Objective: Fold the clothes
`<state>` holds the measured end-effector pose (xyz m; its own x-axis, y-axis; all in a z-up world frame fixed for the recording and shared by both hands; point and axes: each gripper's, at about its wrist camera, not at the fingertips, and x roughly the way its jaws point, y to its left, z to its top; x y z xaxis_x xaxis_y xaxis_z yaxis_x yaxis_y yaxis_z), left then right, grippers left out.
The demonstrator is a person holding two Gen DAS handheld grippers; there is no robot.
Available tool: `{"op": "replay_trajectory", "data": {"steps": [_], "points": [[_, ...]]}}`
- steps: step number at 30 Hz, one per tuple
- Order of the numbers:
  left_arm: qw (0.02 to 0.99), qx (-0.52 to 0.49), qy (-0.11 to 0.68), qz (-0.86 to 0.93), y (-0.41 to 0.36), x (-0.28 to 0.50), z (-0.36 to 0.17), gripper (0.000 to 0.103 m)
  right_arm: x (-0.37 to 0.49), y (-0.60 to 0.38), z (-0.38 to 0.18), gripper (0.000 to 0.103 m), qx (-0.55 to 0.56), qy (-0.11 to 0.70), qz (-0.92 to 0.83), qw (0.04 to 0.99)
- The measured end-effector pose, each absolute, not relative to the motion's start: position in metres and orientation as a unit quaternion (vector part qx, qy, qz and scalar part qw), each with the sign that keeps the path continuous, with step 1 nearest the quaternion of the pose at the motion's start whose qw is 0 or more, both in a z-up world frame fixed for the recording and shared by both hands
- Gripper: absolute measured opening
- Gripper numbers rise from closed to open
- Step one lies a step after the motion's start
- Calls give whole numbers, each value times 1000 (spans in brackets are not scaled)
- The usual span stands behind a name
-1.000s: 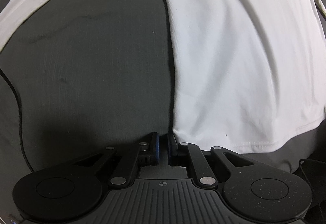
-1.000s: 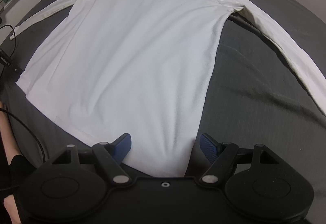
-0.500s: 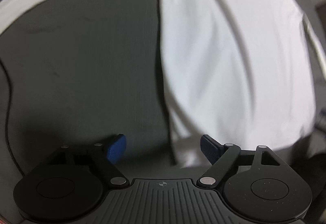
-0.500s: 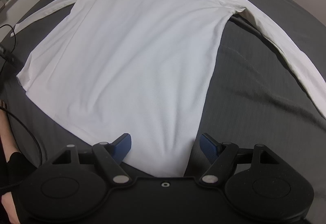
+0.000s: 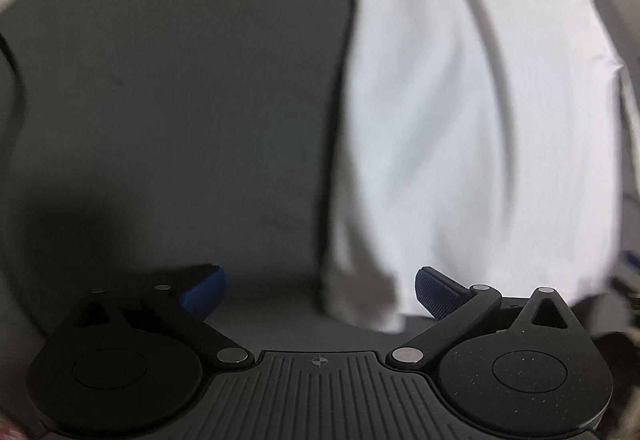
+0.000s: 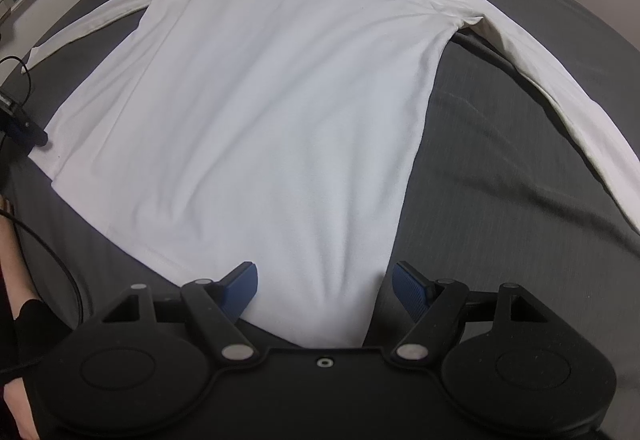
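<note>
Shirt [image 6: 256, 111]: we see it running lengthwise up-frame, hem corner between the gaping right gripper [image 6: 324, 286]; left gripper [image 5: 320, 288] gaping too.

The left wrist camera sits just behind the left gripper [image 5: 320, 292] and looks low and very near along the dark bed cover [image 5: 180, 111], at the side edge of the white shirt [image 5: 472, 127] (this picture is blurred). The right wrist camera sits behind the right gripper [image 6: 325, 286], higher and further back at the hem, and faces up the whole white shirt [image 6: 280, 99] toward its collar, with a shelf and a chair far behind. Both views share the shirt's lower body and the cover beside it.
</note>
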<state>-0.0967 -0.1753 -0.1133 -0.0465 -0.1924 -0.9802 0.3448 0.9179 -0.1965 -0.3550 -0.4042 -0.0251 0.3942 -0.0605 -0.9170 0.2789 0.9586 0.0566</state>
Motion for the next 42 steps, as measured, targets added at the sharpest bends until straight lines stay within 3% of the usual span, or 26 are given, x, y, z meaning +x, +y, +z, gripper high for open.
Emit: {"op": "replay_trajectory", "data": {"steps": [2, 4, 5, 6, 19, 21, 25, 27, 29, 42], "points": [[703, 56, 682, -195, -177, -94, -107, 97, -355, -404, -26, 74, 100, 542, -102, 828], [714, 56, 673, -186, -176, -92, -104, 79, -354, -404, -25, 74, 99, 542, -102, 828], [719, 59, 668, -180, -176, -91, -103, 64, -354, -404, -25, 74, 100, 542, -102, 829], [723, 59, 666, -174, -176, -90, -102, 59, -354, -404, -25, 74, 100, 541, -101, 829], [703, 58, 683, -190, -185, -87, -114, 59, -356, -407, -24, 74, 105, 540, -98, 829], [698, 59, 687, -194, -192, -89, -119, 44, -356, -408, -23, 74, 106, 539, -98, 830], [695, 75, 682, -214, -206, -92, -122, 43, -356, -408, -23, 74, 107, 538, -98, 830], [693, 72, 680, -228, -211, -93, -121, 16, -356, -408, -23, 74, 108, 538, -98, 830], [693, 71, 678, -233, -214, -94, -122, 5, -356, -408, -23, 74, 108, 539, -99, 830], [700, 77, 671, -232, -203, -93, -96, 2, -352, -412, -22, 74, 111, 546, -101, 824]]}}
